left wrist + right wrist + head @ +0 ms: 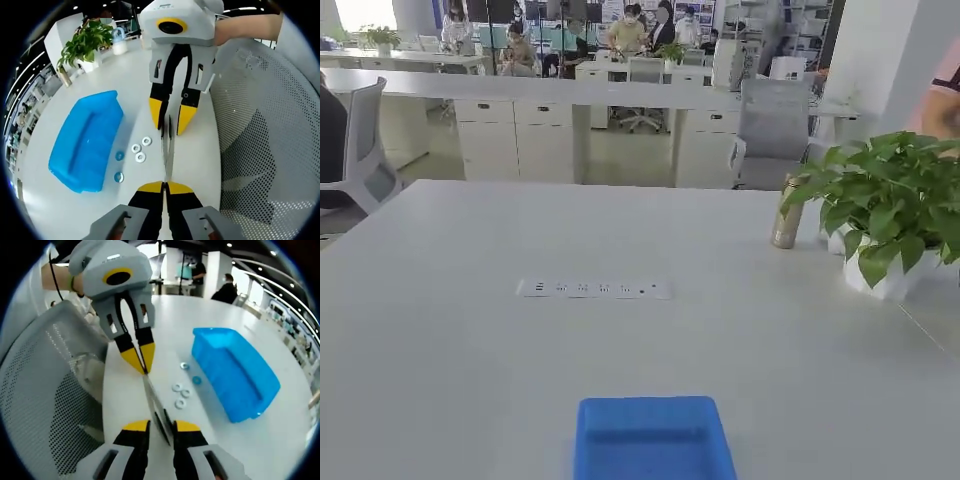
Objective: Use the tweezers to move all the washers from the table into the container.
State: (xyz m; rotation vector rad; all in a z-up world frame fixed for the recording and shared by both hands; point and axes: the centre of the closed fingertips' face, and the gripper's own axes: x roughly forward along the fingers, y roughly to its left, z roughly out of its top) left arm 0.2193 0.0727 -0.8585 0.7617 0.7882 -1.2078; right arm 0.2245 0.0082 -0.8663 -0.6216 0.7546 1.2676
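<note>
The blue container (87, 142) sits on the white table (200, 160). It's a long, open-topped tub, and every washer I can count lies outside it. Just beside its long wall, on the side facing the grippers, are two blue washers (119, 156), small flat rings that sit apart from each other. A touch farther out from the container come three white washers (140, 157) in a tight cluster, all flat on the table.

Next out from the container are the tweezers (167, 147), slim metal with two thin arms. They run roughly parallel to the container's long wall, just past the white washers, stretched between the two grippers. I can't tell whether they touch the table. The left gripper (165, 186) has its yellow tips pressed together, clamped on one end of the tweezers. The right gripper (171, 129) meets it head-on, its yellow tips a little apart with the tweezers' other end between them. Whether it squeezes them, I can't tell.

Farther still from the container, a mesh chair back (260, 130) rises at the table edge.

In the head view, a power strip (593, 289) is set into the table beyond the container. Beyond it and to the right stands a bottle (786, 215), then a potted plant (890, 215) in a white pot. Desks, chairs and seated people are in the room behind.
</note>
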